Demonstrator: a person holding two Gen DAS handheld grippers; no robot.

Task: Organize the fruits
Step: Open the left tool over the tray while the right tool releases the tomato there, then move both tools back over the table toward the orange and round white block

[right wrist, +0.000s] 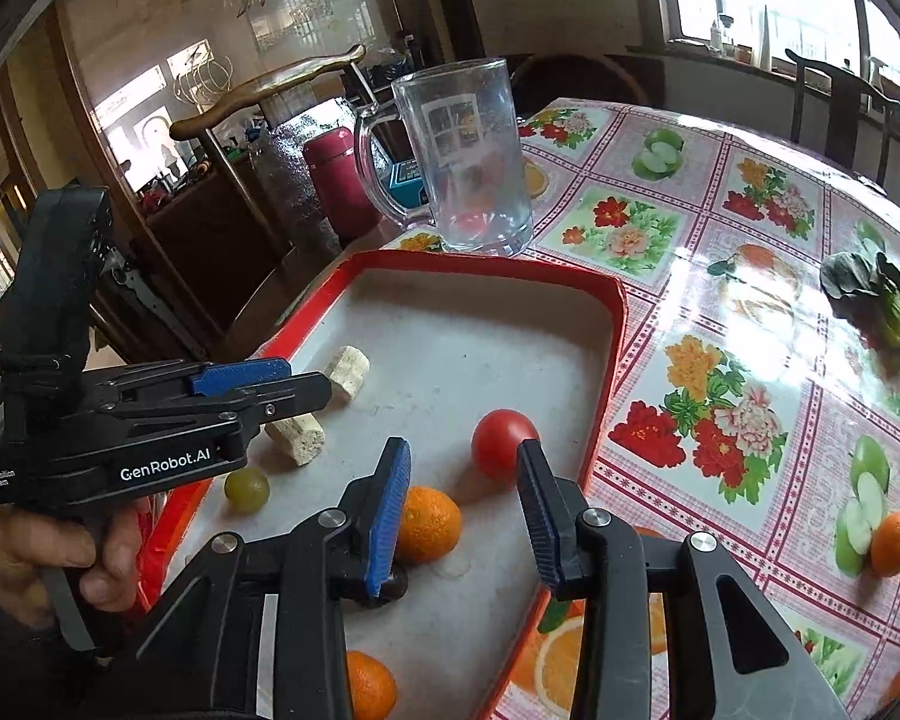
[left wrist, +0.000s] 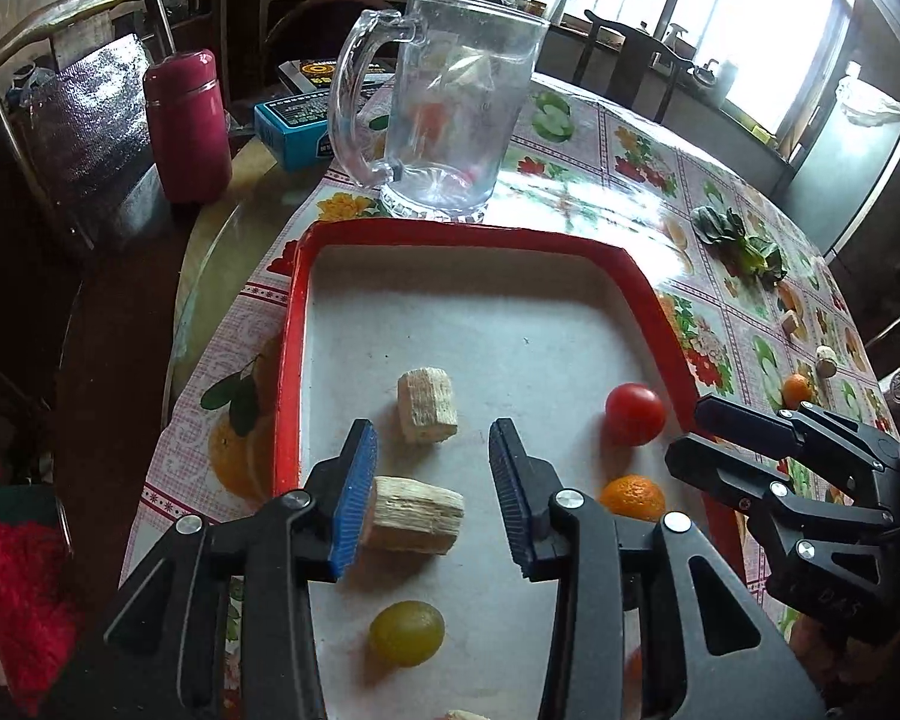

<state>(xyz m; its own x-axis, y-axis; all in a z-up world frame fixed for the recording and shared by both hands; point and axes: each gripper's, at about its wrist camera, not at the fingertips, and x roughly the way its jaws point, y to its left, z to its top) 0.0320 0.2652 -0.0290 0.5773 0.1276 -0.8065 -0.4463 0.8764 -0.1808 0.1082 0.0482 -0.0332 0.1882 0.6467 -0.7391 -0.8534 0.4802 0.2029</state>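
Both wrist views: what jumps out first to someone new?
The red tray in the centre of the table, holding a tomato, oranges, a grape and two pale chunks. Just beyond its far rim stands a big empty glass mug. Both grippers hover open over the tray's near end, left gripper above the nearer chunk, right gripper between an orange and the tomato.
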